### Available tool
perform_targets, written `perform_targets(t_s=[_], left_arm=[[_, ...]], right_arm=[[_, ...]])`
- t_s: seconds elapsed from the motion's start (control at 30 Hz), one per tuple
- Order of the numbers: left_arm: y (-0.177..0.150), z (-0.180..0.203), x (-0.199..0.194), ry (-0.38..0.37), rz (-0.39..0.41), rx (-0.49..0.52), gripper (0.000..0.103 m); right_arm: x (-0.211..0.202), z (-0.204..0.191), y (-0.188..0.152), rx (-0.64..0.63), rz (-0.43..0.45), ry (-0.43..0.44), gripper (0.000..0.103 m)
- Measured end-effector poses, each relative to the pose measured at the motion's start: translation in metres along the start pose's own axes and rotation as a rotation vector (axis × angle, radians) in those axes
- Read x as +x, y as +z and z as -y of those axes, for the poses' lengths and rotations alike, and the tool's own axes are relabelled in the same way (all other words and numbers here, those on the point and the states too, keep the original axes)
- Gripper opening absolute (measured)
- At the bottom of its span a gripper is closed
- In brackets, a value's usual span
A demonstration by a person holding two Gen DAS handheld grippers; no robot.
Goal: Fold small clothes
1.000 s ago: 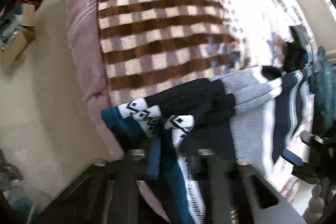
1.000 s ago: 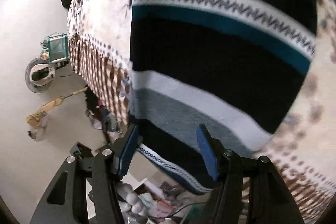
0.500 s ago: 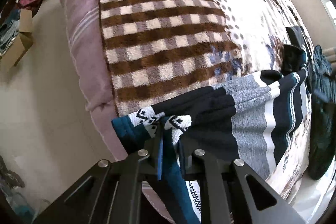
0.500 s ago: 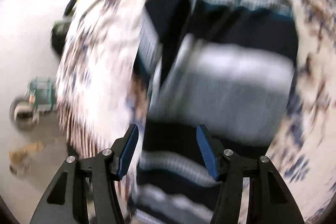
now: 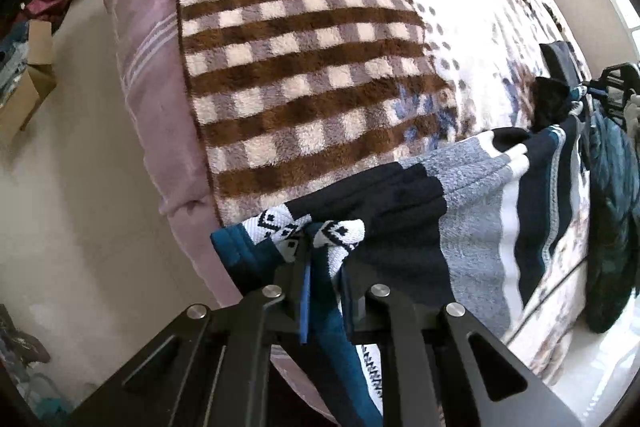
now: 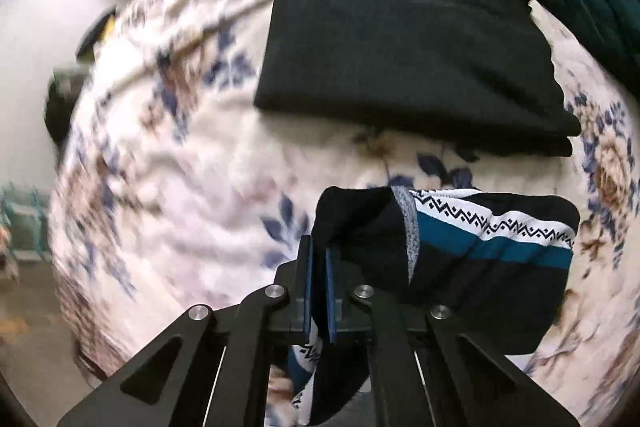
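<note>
The left tongs [image 5: 320,263] are clenched on a corner of the striped sweater [image 5: 472,211], which stretches toward 2 o'clock over the bed [image 5: 300,67]. The right tongs [image 6: 317,259] pinch the sweater's dark edge; at 12 o'clock beyond lies a folded black garment [image 6: 400,39].

Right gripper [image 6: 318,267] clamped on a fold of the striped sweater [image 6: 480,259] (black, teal and white zigzag bands), which lies on the floral blanket [image 6: 180,155] near a folded black garment [image 6: 400,43].
</note>
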State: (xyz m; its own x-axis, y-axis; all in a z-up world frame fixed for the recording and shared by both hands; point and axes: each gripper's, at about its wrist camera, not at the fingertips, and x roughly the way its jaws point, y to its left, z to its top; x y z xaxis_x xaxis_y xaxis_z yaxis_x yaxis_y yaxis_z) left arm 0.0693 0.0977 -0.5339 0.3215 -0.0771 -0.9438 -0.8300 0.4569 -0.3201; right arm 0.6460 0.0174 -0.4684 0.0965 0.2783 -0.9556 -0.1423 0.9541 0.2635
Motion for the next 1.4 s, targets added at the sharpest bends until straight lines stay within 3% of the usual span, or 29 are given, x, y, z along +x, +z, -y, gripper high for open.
perform_targets(t_s=[0.23, 0.37, 0.4, 0.43, 0.5, 0.6, 0.7, 0.8, 0.87, 0.93, 0.97, 1.0, 1.03, 1.17, 1.3, 1.37, 1.4], left_arm=[[0.014, -0.007, 0.012, -0.006, -0.050, 0.019, 0.011], [0.025, -0.009, 0.008, -0.035, -0.139, -0.029, 0.019], [0.026, -0.006, 0.000, -0.031, -0.158, -0.030, 0.028], [0.028, -0.003, -0.011, -0.046, -0.158, -0.021, 0.028], [0.032, 0.009, -0.034, -0.033, -0.140, 0.034, 0.031], [0.040, 0.036, -0.058, -0.015, -0.086, 0.160, 0.054], [0.047, 0.070, -0.051, 0.061, -0.047, 0.343, 0.055], [0.044, 0.095, -0.013, 0.151, -0.082, 0.538, 0.055], [0.048, 0.105, 0.013, 0.183, -0.133, 0.614, 0.055], [0.042, 0.112, 0.029, 0.170, -0.153, 0.671, 0.049], [0.038, 0.114, 0.035, 0.150, -0.162, 0.701, 0.041], [0.033, 0.116, 0.042, 0.147, -0.172, 0.743, 0.016], [0.029, 0.117, 0.046, 0.151, -0.172, 0.773, 0.012], [0.025, 0.109, 0.039, 0.104, -0.132, 0.815, 0.007], [0.037, 0.093, 0.024, 0.051, -0.148, 0.847, 0.006], [0.043, 0.092, 0.026, 0.041, -0.163, 0.857, 0.005], [0.048, 0.089, 0.030, 0.032, -0.185, 0.857, 0.005]], right_arm=[[0.027, -0.010, 0.024, 0.035, -0.004, -0.022, 0.005], [0.060, -0.017, 0.019, 0.018, -0.136, 0.026, 0.012], [0.055, -0.018, 0.015, 0.003, -0.138, 0.056, 0.028], [0.044, -0.018, 0.009, -0.021, -0.129, 0.106, 0.061], [0.014, -0.015, -0.005, -0.069, -0.102, 0.166, 0.080], [-0.035, 0.006, -0.045, -0.123, -0.060, 0.216, 0.080], [-0.064, 0.045, -0.104, -0.099, -0.087, 0.235, 0.080], [-0.068, 0.090, -0.177, -0.029, -0.156, 0.262, 0.080], [-0.063, 0.118, -0.229, 0.011, -0.209, 0.259, 0.080], [-0.053, 0.143, -0.276, 0.070, -0.259, 0.270, 0.080], [-0.047, 0.154, -0.298, 0.095, -0.272, 0.263, 0.080], [-0.041, 0.163, -0.318, 0.118, -0.279, 0.243, 0.080], [-0.033, 0.174, -0.340, 0.150, -0.292, 0.224, 0.080], [-0.011, 0.199, -0.407, 0.345, -0.334, 0.273, 0.080], [0.013, 0.191, -0.463, 0.487, -0.378, 0.326, 0.079], [0.021, 0.181, -0.488, 0.558, -0.381, 0.351, 0.050], [0.022, 0.173, -0.495, 0.557, -0.370, 0.321, 0.018]])
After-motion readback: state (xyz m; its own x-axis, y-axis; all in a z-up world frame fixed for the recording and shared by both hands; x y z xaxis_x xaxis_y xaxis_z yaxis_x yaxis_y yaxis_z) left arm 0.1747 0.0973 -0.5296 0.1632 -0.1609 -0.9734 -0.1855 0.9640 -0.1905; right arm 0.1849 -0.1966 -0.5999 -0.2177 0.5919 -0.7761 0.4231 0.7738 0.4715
